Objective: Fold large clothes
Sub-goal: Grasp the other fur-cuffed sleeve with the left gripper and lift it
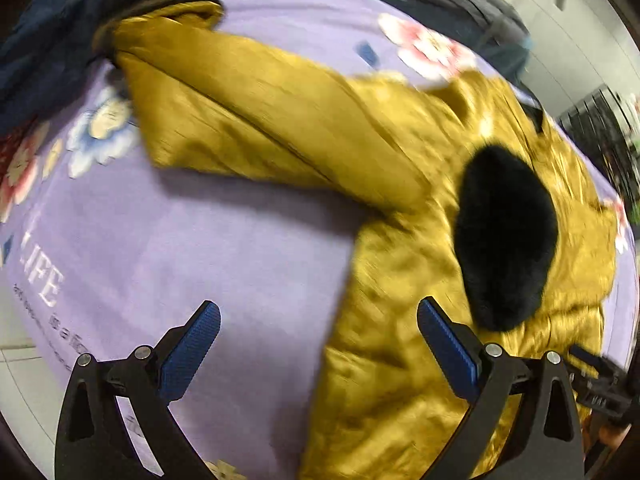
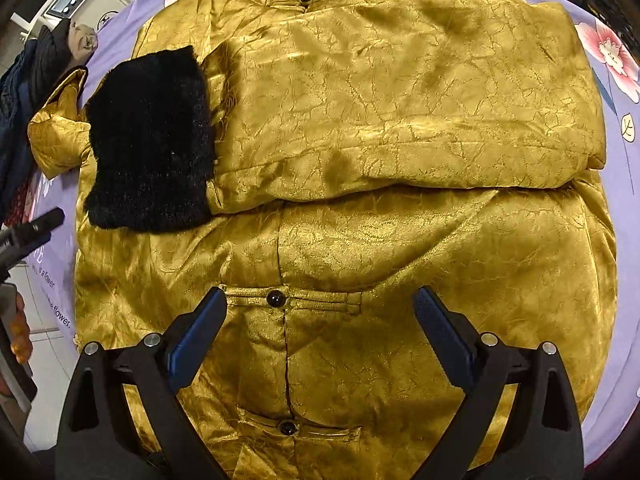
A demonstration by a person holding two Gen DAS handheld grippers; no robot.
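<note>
jacket (image 2: 360, 240): gold padded one, spread flat on the purple flowery sheet (image 1: 180, 232), one sleeve folded across its chest, black fur cuff (image 2: 150, 140) lying on it | left gripper (image 1: 318, 334): fingers wide apart, nothing held, over the jacket's edge | right gripper (image 2: 320, 316): fingers released too, above the jacket's button (image 2: 276, 299) front

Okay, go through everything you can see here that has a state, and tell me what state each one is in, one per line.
Gold jacket: lying flat on the purple sheet, front up, fastened at the buttons.
One sleeve: folded across the chest.
Black fur cuff: resting on the jacket front.
Other sleeve: stretched out on the sheet, not folded.
Left gripper: open, empty.
Right gripper: open, empty, over the jacket.
</note>
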